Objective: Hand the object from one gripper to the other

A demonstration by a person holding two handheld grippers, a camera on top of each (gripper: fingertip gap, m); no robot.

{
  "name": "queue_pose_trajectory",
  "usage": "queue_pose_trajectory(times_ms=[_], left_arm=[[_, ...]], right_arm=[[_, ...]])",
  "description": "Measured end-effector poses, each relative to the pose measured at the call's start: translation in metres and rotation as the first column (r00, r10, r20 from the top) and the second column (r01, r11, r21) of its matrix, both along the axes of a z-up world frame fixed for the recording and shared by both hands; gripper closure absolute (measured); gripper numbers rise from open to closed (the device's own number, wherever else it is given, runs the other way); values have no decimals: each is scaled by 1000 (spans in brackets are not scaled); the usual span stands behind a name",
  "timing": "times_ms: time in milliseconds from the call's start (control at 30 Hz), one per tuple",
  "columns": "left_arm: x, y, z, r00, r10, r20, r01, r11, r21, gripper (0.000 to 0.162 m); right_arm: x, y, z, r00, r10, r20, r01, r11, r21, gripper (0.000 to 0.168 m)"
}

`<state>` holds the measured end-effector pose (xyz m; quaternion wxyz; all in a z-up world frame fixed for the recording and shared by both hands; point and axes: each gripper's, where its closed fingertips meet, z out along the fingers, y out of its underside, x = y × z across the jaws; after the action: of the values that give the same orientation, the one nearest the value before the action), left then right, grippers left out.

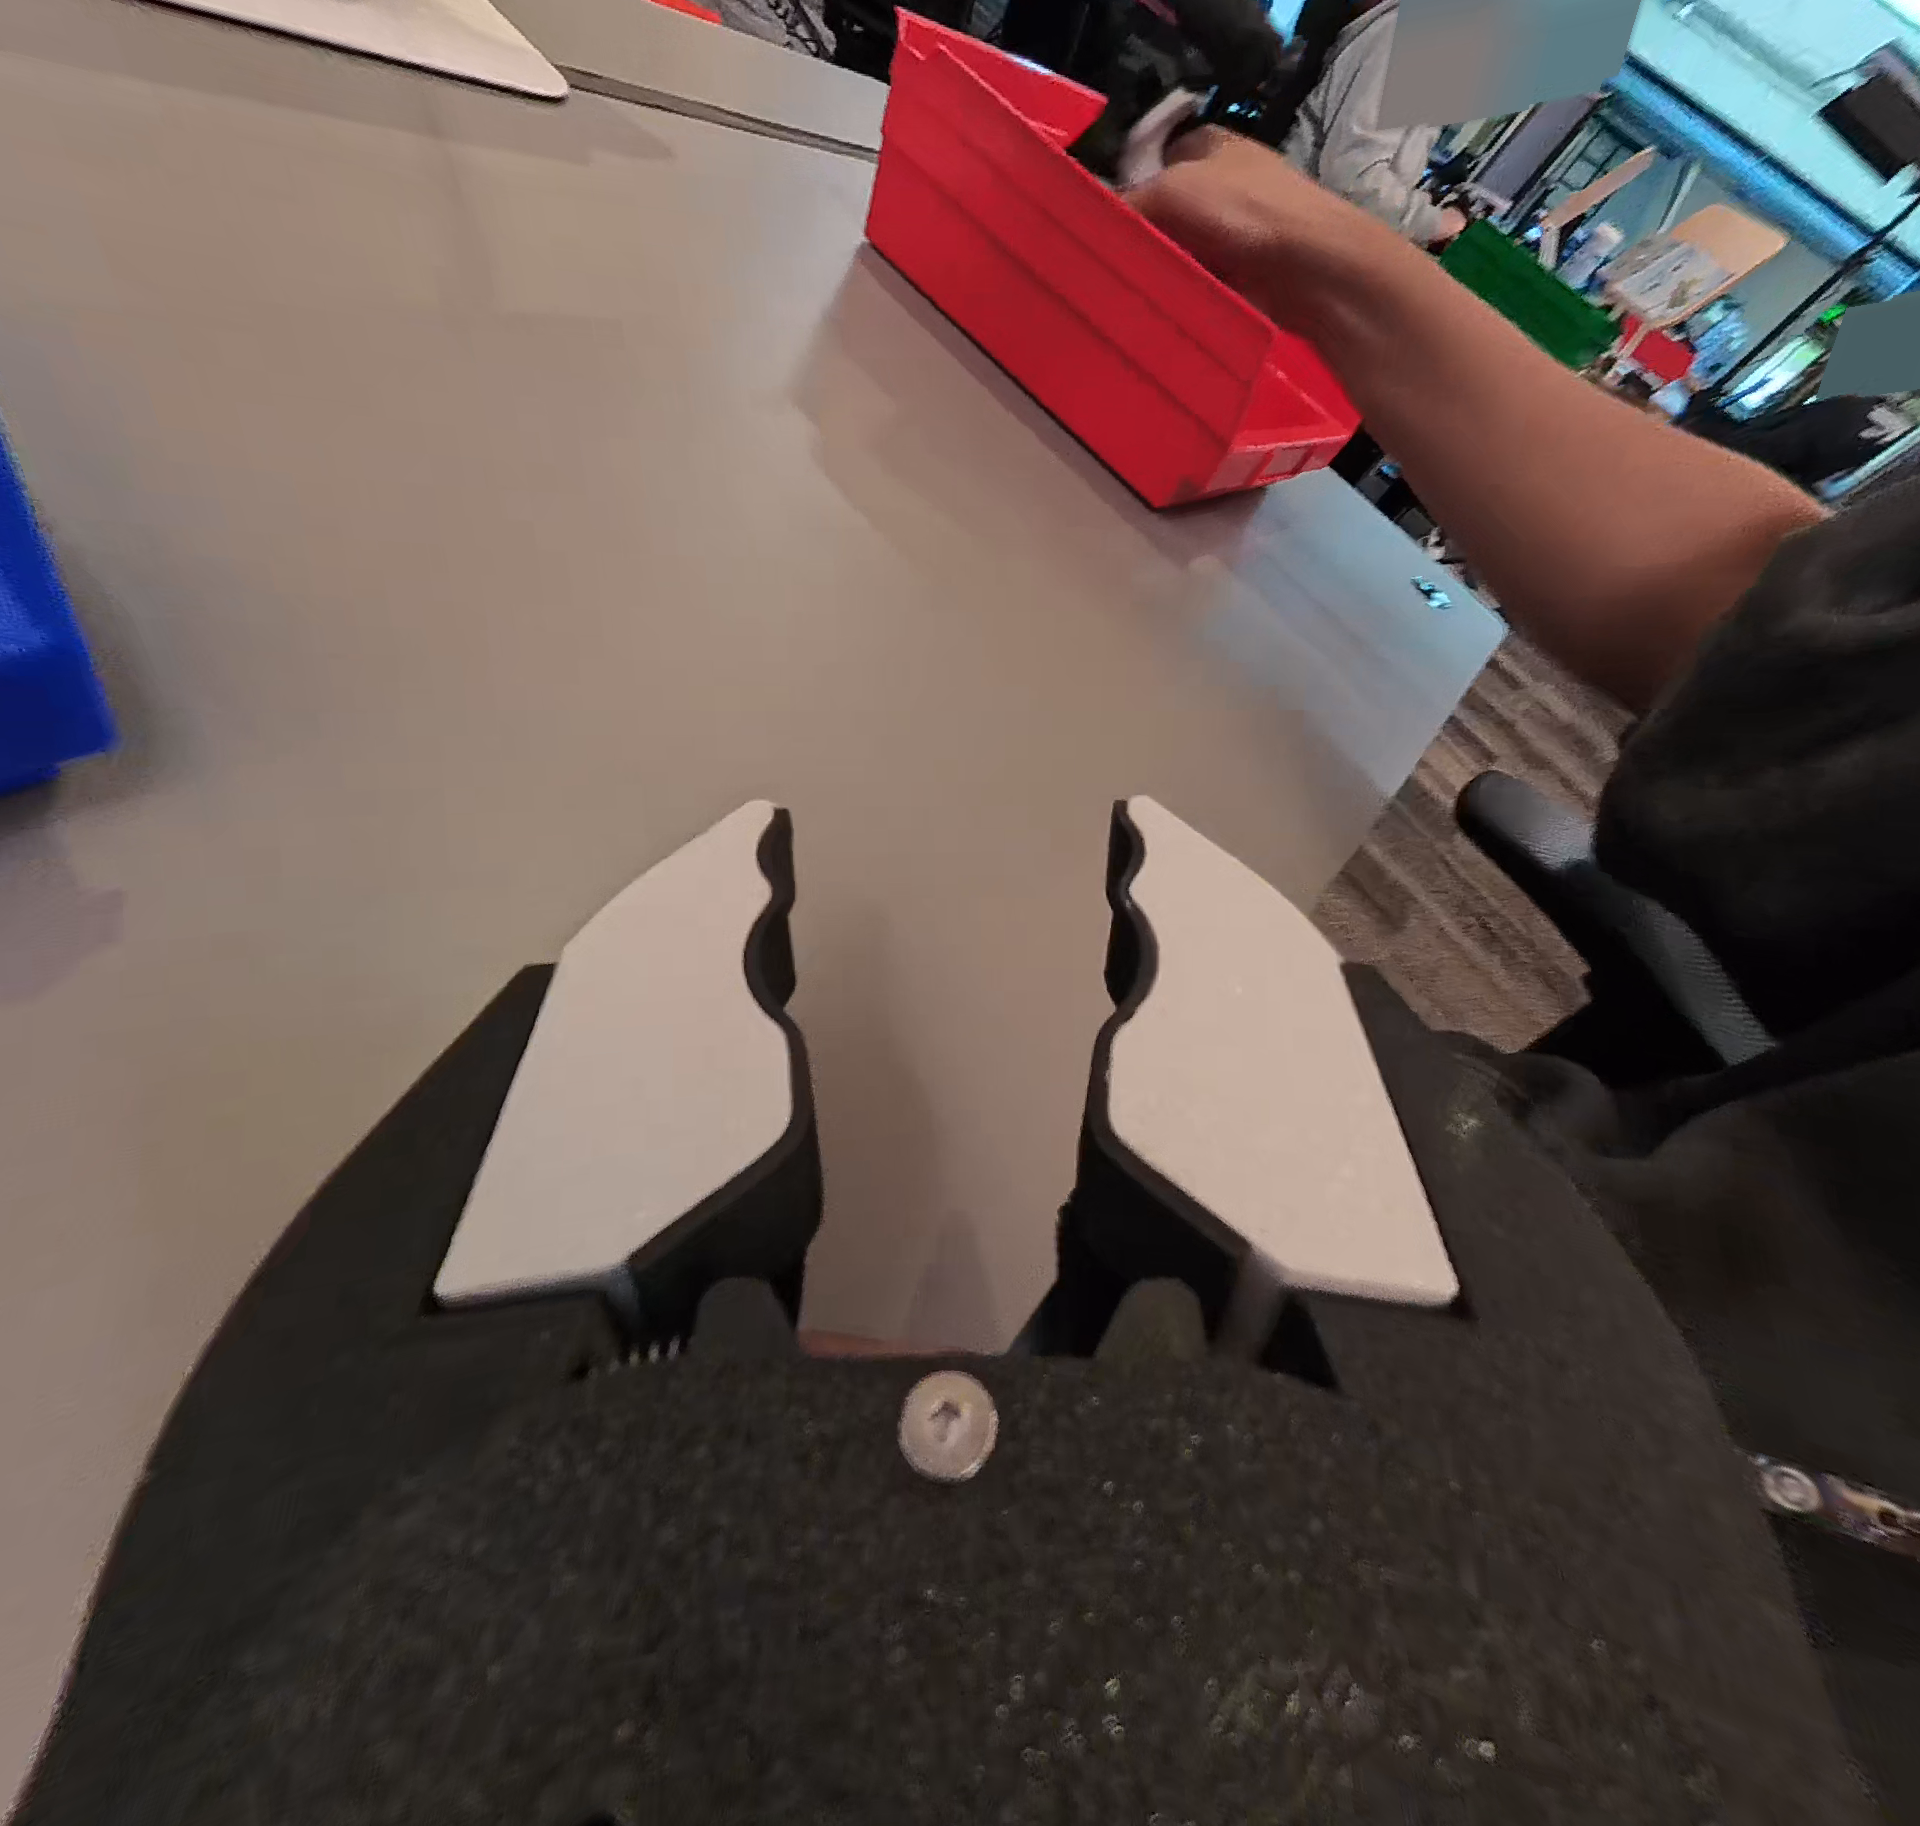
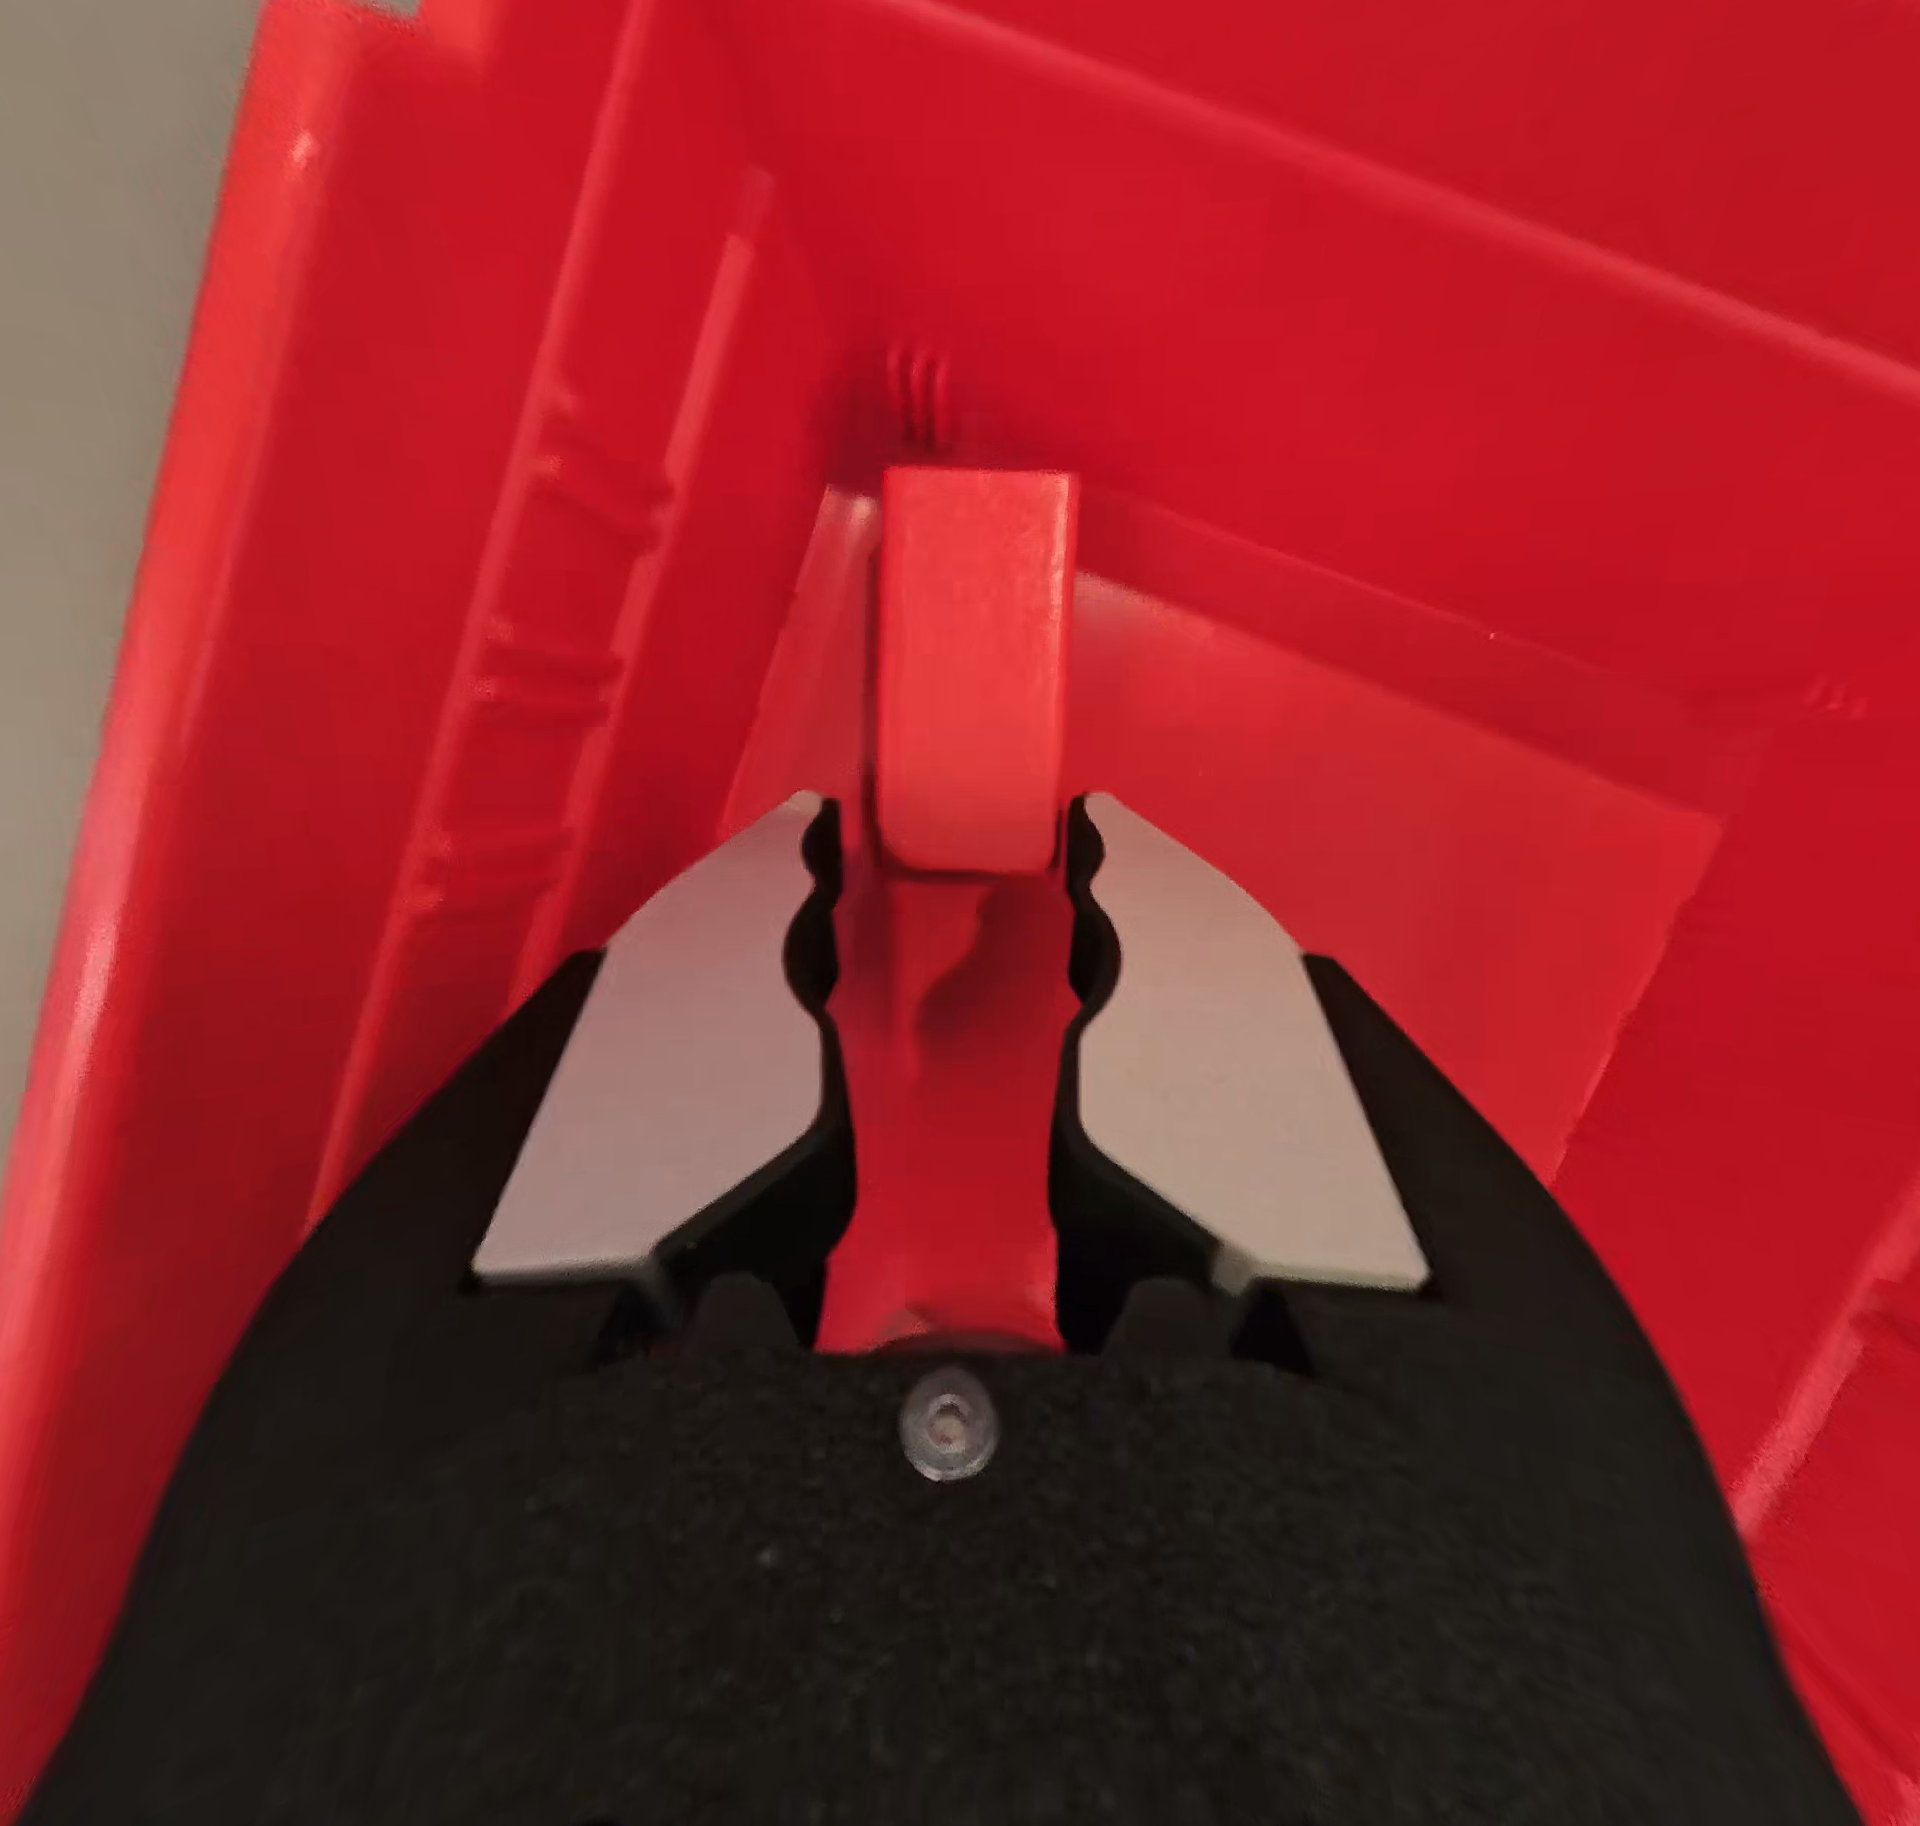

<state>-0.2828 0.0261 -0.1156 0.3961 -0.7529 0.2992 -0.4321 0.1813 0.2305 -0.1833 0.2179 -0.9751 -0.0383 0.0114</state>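
A: Where's the object?

B: Down in a corner of the red bin (image 2: 1351,342), standing on edge. It's a red ring, a roll of tape by the look of it (image 2: 971,664). The right gripper (image 2: 951,820) is inside the bin with its jaws narrowed around the ring's near end, tips against both flat sides; whether they're pressing yet, I can't tell.

A: How will it handle?

B: I'd guess light and fairly stiff, with smooth sides, so it could pivot if pinched at the very edge. Better to grip deeper across the flat faces and leave the far arc free.

A: And the left gripper (image 1: 951,841)?

B: Hovering over the bench (image 1: 520,477), jaws wide apart, empty, well clear of the bin
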Motion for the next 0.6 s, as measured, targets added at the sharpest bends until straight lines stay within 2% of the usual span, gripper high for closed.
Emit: queue_pose_trajectory(times_ms=[67,167,233,300,367,433,500,600], left_arm=[[-9,5,3,999,28,-42,-26,999,38,105],[-27,10,26,995,58,-80,-48,991,122,106],[-39,11,49,992,28,-119,-12,990,137,105],[-55,23,65,970,40,-239,-8,991,132,104],[-77,44,74,912,83,-401,-39,992,118,98],[-95,71,88,863,142,-485,-104,989,105,102],[-104,96,92,827,124,-548,-126,991,35,103],[-108,146,82,733,54,-678,-29,998,49,100]], right_arm=[[10,-19,15,996,20,87,-20,1000,3,123],[23,-61,62,976,-21,215,-14,988,157,113],[13,-98,91,982,-49,183,-3,962,274,109],[-25,-133,105,998,10,56,-32,915,402,112],[-72,-165,102,993,109,-50,-71,872,484,114],[-112,-192,88,978,177,-113,-91,843,530,114],[-144,-211,76,959,220,-180,-80,816,572,114],[-175,-225,66,929,280,-240,-86,798,597,115]])
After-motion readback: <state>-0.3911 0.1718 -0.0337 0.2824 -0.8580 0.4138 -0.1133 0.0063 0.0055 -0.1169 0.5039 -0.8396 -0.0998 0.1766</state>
